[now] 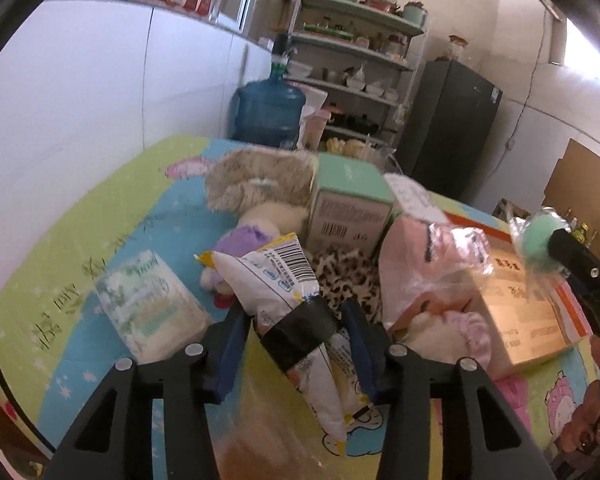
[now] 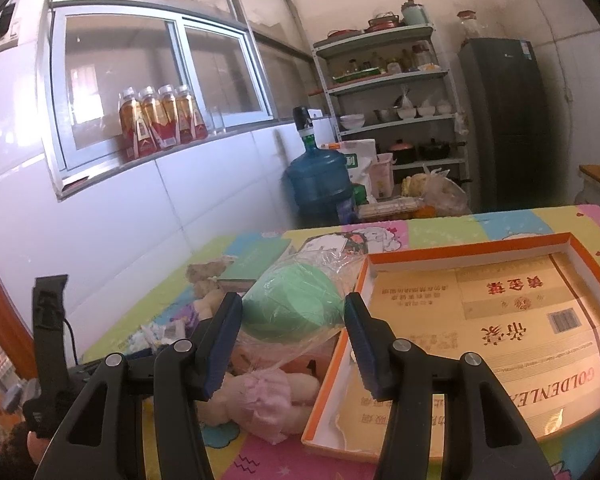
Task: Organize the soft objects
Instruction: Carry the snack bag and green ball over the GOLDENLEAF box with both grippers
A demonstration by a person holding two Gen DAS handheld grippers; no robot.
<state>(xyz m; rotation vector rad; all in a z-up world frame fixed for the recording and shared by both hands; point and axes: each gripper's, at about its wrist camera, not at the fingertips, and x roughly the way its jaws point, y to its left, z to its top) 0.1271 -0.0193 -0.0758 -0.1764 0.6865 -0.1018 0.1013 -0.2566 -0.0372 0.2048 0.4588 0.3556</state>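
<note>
My left gripper (image 1: 296, 320) is shut on a white and yellow snack bag (image 1: 284, 280) wrapped with black tape, held above the table. My right gripper (image 2: 292, 316) is shut on a green soft ball in clear plastic wrap (image 2: 292, 304), just left of the orange-rimmed cardboard box (image 2: 500, 320). That ball (image 1: 536, 240) and the right gripper's finger show at the right of the left wrist view. A pink plush in plastic (image 1: 424, 272) lies beside the box, with its pink cloth part below my right gripper (image 2: 268, 404). A purple plush (image 1: 244, 240) and a fluffy beige plush (image 1: 260, 180) lie behind the bag.
A tissue pack (image 1: 152, 304) lies at left on the cartoon-print tablecloth (image 1: 80, 240). A mint green carton (image 1: 348, 204) stands at the back, a leopard-print cloth (image 1: 344, 276) in front of it. Beyond the table stand a water jug (image 2: 320, 180), shelves (image 2: 392, 92) and a dark fridge (image 2: 504, 120).
</note>
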